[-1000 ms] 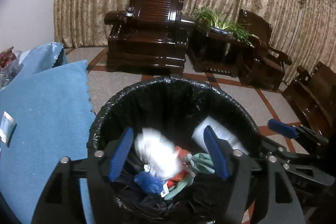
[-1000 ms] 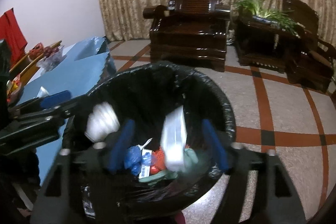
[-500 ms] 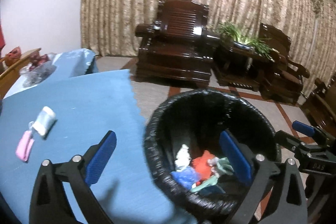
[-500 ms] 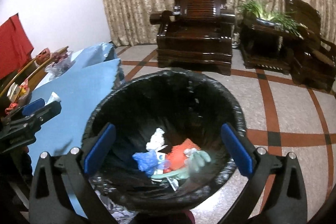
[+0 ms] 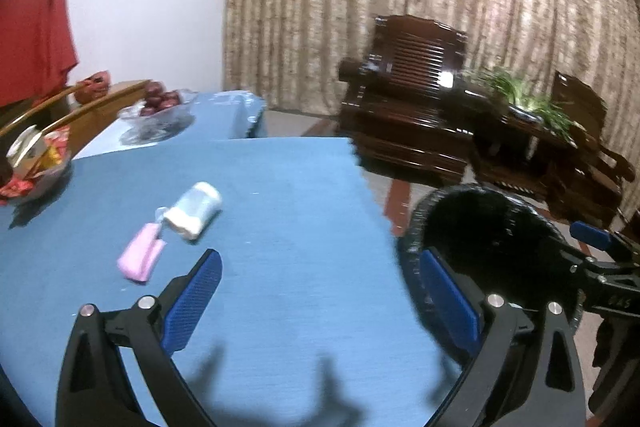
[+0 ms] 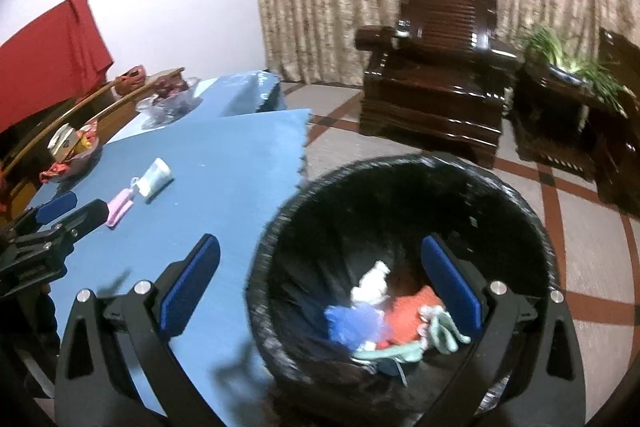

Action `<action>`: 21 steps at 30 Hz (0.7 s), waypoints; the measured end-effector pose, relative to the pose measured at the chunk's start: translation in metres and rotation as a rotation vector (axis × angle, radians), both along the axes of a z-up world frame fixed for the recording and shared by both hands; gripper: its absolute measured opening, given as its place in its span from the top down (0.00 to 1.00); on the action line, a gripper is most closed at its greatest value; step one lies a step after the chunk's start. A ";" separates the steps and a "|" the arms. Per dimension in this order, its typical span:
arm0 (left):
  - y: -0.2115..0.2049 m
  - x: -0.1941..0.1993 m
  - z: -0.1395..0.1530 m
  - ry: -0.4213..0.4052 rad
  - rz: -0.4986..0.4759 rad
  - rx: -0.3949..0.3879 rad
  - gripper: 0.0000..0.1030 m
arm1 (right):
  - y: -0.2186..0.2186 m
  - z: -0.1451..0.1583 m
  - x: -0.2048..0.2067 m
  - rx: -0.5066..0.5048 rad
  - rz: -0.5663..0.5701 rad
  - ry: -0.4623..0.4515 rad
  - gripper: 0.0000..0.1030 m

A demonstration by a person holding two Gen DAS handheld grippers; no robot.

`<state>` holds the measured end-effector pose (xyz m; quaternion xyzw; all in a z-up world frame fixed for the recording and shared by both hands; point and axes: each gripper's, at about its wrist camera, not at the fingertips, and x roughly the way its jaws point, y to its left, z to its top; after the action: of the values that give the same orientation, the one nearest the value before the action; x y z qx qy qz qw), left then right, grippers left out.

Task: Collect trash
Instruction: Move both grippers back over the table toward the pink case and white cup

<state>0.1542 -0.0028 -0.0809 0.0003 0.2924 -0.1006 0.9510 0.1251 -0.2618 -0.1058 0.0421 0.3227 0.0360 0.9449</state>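
Blue-covered counter (image 5: 300, 227) carries a pink item (image 5: 140, 259) and white bottle (image 5: 196, 207); left gripper (image 5: 320, 291) and right gripper (image 6: 320, 283) both gape wide, empty.

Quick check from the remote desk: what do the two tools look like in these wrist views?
Both match: the left tool and right tool have black, angular finger arms with cut-out slots, silver round bolts at the joints, and textured blue rectangular pads. Faint lettering shows on the right tool's body in the left view. No cables or sleeves are visible.
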 end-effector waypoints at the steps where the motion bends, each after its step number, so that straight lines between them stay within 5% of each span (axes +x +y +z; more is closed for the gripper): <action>1: 0.008 0.001 0.000 -0.001 0.016 -0.002 0.06 | 0.005 0.000 0.002 -0.002 0.009 -0.003 0.05; 21: 0.132 0.025 -0.012 0.009 0.250 0.031 0.06 | 0.120 -0.004 0.074 -0.011 0.184 -0.018 0.05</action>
<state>0.1795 0.1295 -0.0932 -0.0219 0.2957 0.0232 0.9547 0.1996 -0.1421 -0.1101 0.0069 0.3170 0.1215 0.9406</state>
